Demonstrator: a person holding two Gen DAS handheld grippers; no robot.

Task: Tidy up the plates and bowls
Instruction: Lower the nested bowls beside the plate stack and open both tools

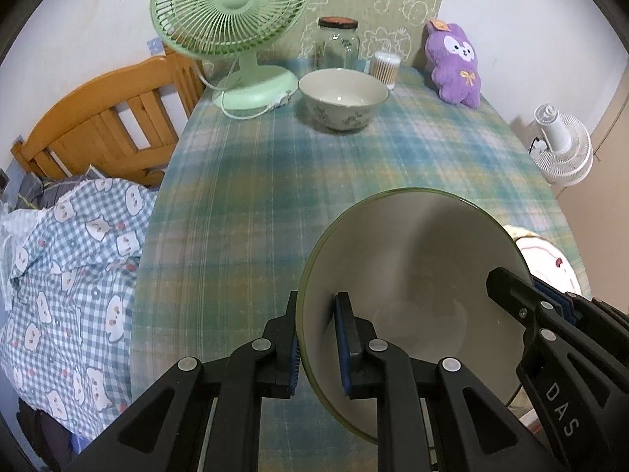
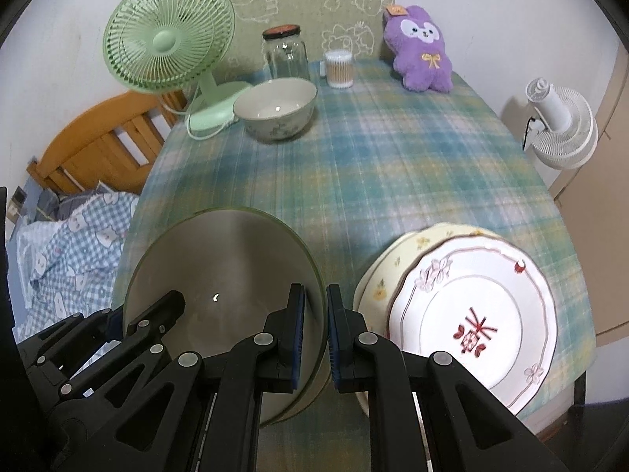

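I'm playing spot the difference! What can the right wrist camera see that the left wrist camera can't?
Only the right wrist view shows the whole stacked plates, with the red pattern on the top one; the left view catches just an edge.

Only the left wrist view shows more of the checked bedding.

Both show the big bowl, gripped on opposite rims by the left gripper and right gripper, plus the flowered bowl, green fan, jar and purple plush.
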